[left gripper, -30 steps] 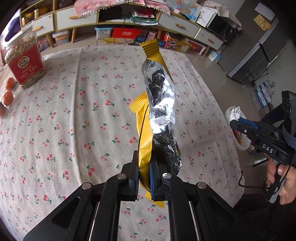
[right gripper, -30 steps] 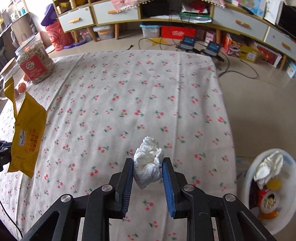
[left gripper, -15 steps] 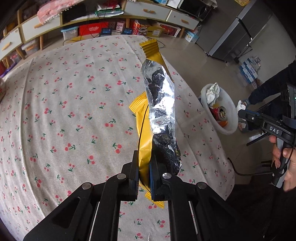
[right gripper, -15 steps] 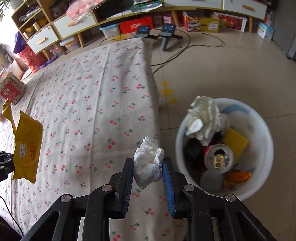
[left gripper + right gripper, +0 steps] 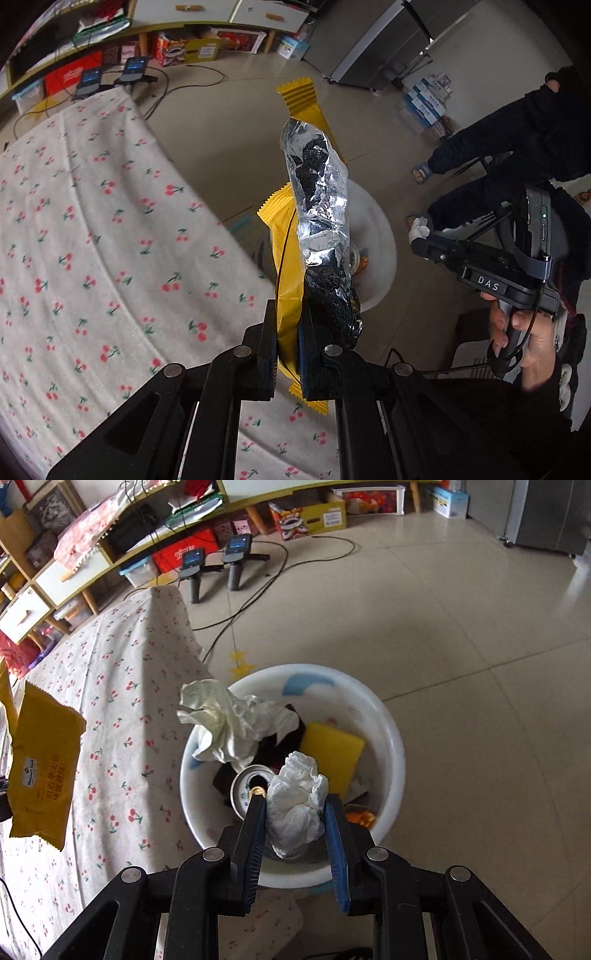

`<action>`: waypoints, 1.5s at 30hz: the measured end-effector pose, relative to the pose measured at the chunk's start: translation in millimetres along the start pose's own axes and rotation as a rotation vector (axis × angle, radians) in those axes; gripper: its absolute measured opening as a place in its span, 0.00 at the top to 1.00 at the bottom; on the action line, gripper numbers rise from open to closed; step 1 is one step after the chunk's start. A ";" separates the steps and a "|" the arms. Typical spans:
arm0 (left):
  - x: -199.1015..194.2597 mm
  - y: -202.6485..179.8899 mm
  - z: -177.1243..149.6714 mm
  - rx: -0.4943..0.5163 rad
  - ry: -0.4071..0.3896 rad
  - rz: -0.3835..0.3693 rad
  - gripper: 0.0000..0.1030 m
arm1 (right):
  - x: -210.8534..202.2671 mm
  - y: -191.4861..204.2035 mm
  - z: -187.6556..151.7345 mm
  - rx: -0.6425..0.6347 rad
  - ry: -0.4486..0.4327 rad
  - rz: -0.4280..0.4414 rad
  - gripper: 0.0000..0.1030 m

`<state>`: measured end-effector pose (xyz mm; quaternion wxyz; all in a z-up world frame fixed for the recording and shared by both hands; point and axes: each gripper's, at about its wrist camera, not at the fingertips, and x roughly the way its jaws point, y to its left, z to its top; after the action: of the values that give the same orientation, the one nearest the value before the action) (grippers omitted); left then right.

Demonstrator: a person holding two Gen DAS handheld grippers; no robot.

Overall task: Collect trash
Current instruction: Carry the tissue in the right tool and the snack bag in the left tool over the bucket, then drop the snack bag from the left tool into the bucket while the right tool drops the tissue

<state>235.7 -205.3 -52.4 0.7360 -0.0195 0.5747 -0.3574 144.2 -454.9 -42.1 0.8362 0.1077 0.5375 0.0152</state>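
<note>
The right gripper clamps a crumpled tissue above the white trash basin for dropping, while the left gripper, pinched shut on a yellow snack wrapper, carries it edge-up toward the same basin.

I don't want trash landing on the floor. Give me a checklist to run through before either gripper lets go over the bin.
1. Right gripper shut on the crumpled tissue: ok.
2. Tissue over the white bin opening: ok, the bin's inside shows directly behind it.
3. Left gripper shut on the yellow wrapper: ok.
4. Wrapper over the bin: not ok, in the right wrist view it hangs over the tablecloth.
5. Room in the bin: cannot tell; rag, can and sponge already fill much of it.
</note>
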 end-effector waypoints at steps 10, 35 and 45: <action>41.2 -42.3 34.0 0.081 0.048 -0.061 0.92 | -1.5 -18.0 -2.8 0.009 0.010 0.018 0.73; 81.9 -60.8 63.9 0.087 0.097 0.062 0.50 | -7.9 -51.1 -7.0 0.105 -0.003 0.018 0.72; 46.1 -58.6 42.6 0.105 0.048 0.130 0.34 | -2.1 -47.4 -0.7 0.116 -0.001 0.027 0.72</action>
<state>246.7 -290.5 -50.7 0.7436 0.0651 0.5728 -0.3387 138.3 -501.4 -49.8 0.8284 0.1634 0.5358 -0.0049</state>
